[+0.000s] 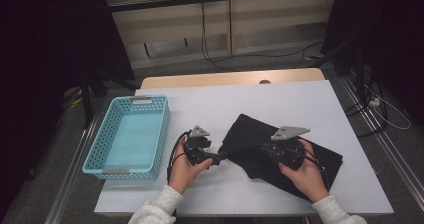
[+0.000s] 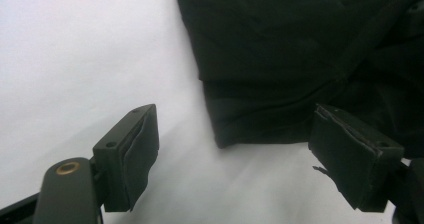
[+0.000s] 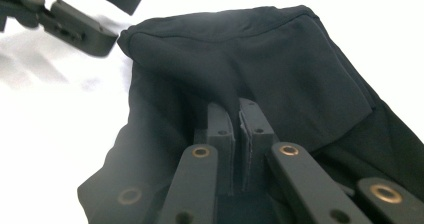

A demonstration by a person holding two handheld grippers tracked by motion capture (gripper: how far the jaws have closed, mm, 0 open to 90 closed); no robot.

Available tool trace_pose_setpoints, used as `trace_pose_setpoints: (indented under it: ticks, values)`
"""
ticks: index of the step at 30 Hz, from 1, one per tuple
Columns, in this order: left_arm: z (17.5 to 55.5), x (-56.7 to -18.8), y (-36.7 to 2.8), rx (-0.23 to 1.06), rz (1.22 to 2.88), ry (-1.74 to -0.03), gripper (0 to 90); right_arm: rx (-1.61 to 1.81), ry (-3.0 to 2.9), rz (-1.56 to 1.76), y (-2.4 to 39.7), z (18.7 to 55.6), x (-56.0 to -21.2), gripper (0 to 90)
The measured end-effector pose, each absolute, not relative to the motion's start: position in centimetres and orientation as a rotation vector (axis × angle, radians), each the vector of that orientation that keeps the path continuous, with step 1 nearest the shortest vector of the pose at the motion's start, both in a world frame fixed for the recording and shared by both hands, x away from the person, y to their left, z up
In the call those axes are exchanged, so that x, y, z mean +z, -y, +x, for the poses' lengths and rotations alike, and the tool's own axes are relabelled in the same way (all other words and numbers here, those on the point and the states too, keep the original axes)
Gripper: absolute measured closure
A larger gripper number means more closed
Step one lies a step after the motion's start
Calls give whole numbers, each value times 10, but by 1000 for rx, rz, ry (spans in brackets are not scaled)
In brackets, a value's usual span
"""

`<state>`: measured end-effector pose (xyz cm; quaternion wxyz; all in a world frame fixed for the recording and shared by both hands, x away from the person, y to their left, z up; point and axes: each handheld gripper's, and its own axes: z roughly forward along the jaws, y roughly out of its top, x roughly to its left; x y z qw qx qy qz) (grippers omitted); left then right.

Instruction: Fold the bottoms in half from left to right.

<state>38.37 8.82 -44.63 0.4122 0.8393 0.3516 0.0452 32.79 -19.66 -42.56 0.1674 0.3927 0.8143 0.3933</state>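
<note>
Folding a black garment [image 1: 280, 151] spread across the right half of the tabletop [image 1: 250, 96], reaching toward the near right corner. Right gripper [image 3: 239, 115] clamped on a raised fold of the cloth near its middle, jaws pressed together with the fabric pinched between them and tenting upward from the grip. Left gripper [image 2: 232, 156] hovering just beside the garment's left edge, jaws spread wide with nothing between them, one folded corner of the cloth lying just ahead of the gap. Light blue basket [image 1: 131, 134] standing near the left edge of the tabletop, well apart from the cloth. Probably the moment to secure a second hold: easing the left jaws forward so the corner slides fully between the pads, then closing on both layers rather than the top one alone. Keeping the right pinch firm but lifting only a little, since thin fabric slips out easily under a sharp pull. Drawing both holds evenly, so the crease lands straight instead of skewed. Watching for a loose layer dragging underneath and bunching against the tabletop. Avoiding any knock between the two grippers while working close together.
</note>
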Motion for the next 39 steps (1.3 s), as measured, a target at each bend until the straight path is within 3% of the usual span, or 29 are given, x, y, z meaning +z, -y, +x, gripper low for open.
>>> trace_pose_setpoints:
  ticks: [8, 16, 27, 39]
  values:
    - [384, -455, -83, 107, 2137, -882, 271, 1136, -2305, 1121, 199, 326, -422, 860]
    - [384, -455, -79, 154, 2140, -904, 505, 1148, -2271, 1137, 210, 324, -417, 856]
    - [384, -451, -75, 76, 2138, -947, 825, 1143, -2266, 1131, 216, 316, -416, 854]
    - [377, -441, -95, 69, 2144, -964, 853, 1137, -2344, 1113, 209, 312, -424, 879]
